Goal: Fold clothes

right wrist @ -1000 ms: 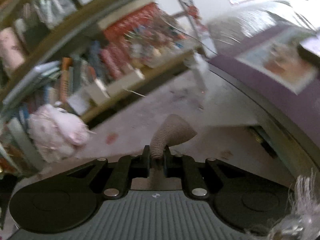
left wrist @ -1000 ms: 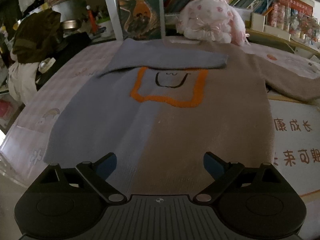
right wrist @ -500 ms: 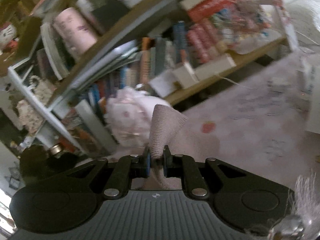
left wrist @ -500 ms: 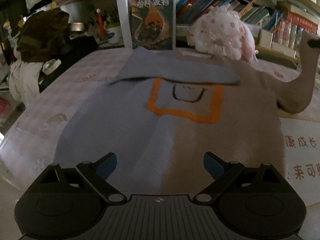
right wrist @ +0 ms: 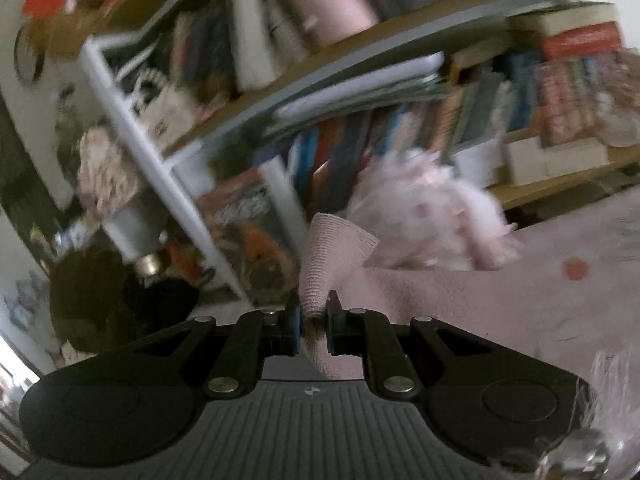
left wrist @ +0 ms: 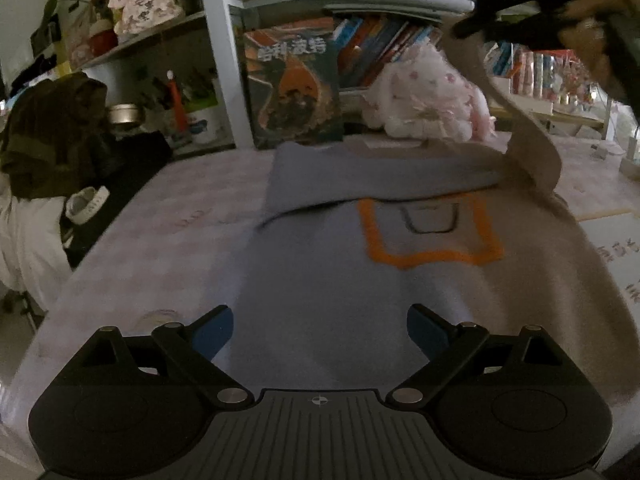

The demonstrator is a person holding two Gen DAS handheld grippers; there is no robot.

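A blue and tan sweater (left wrist: 360, 280) with an orange square on its chest lies flat on the bed. Its blue left sleeve (left wrist: 380, 172) is folded across the top. My left gripper (left wrist: 320, 332) hovers open over the sweater's hem, nothing between its blue pads. My right gripper (right wrist: 313, 326) is shut on the ribbed cuff of the tan sleeve (right wrist: 328, 256). In the left wrist view that tan sleeve (left wrist: 528, 136) hangs lifted at the upper right from the right gripper (left wrist: 520, 8), held by a hand.
A pink plush toy (left wrist: 432, 92) and an upright book (left wrist: 292, 88) stand at the back below the bookshelf (right wrist: 360, 80). Dark clothes (left wrist: 52, 136) pile up at the left. The bed's pink sheet (left wrist: 180, 216) shows around the sweater.
My right gripper has raised the tan sleeve off the bed and swung it left toward the sweater's chest. The left gripper has drifted back and stays open.
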